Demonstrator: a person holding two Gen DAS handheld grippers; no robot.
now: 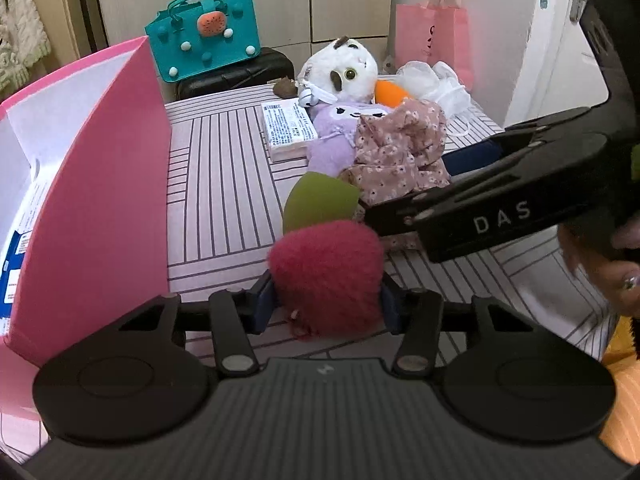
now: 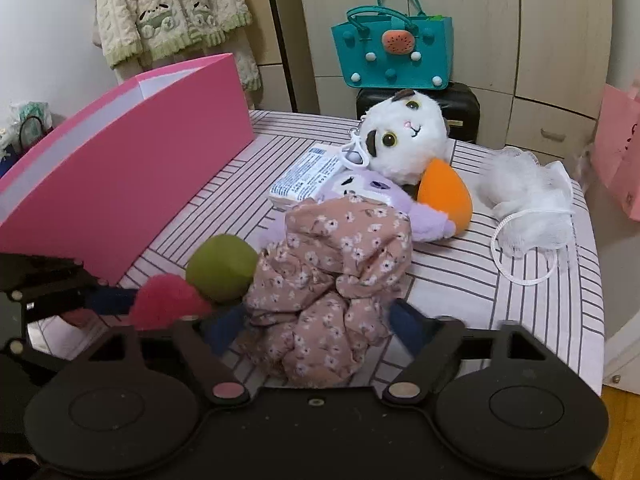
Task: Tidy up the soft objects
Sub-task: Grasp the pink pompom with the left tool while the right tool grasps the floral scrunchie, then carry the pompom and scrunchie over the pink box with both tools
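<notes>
My left gripper [image 1: 326, 300] is shut on a fuzzy red plush ball [image 1: 326, 276], also seen in the right wrist view [image 2: 168, 300], with a green sponge [image 1: 318, 202] just beyond it. My right gripper [image 2: 316, 320] straddles a pink floral cloth [image 2: 336, 280] with its fingers on both sides, jaws wide. Behind the cloth lie a purple plush [image 2: 384, 196], a white cat plush [image 2: 408, 136], an orange sponge [image 2: 444, 194] and a white mesh puff [image 2: 528, 204]. An open pink box [image 2: 132, 176] stands at the left on the striped table.
A tissue pack [image 2: 308, 176] lies by the plushes. A teal bag [image 2: 394, 52] sits on a black suitcase [image 2: 464, 108] behind the table. A pink paper bag [image 1: 434, 40] hangs at the far right. The table's right edge [image 2: 596, 280] is close.
</notes>
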